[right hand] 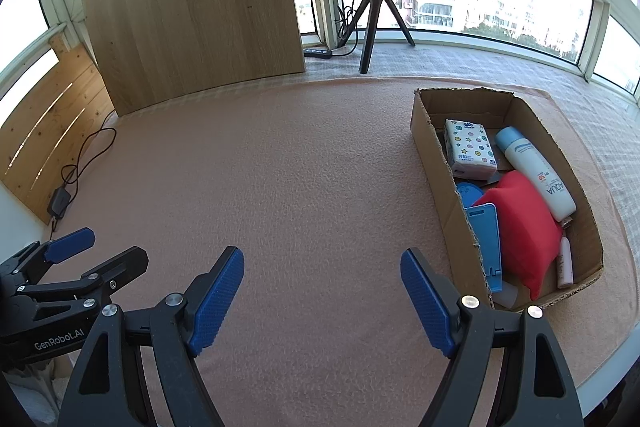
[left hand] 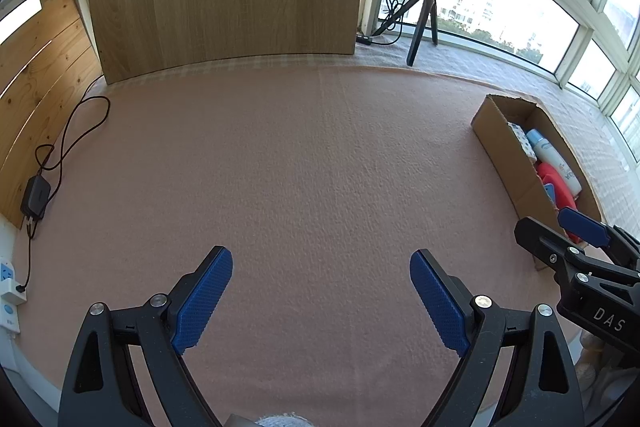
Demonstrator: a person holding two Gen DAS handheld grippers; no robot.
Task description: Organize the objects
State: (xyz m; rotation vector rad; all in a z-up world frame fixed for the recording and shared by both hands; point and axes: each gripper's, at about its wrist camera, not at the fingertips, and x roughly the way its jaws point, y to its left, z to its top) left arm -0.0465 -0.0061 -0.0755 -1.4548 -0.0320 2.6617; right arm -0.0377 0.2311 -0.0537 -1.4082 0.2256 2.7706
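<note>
over on the right, inside the cardboard box (right hand: pixel 430 151): red soft pouch (right hand: pixel 520 227), white bottle (right hand: pixel 536 171), tissue pack (right hand: pixel 470 149). probably light and squishy, best pinched mid-body. left gripper (left hand: pixel 320 301) and right gripper (right hand: pixel 322 301) both wide apart, holding nothing.

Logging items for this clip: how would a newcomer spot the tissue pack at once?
Find the cardboard box on the pink cloth. The tissue pack lies at its far end, beside the white bottle. It alone is white with small coloured dots and stars.
</note>
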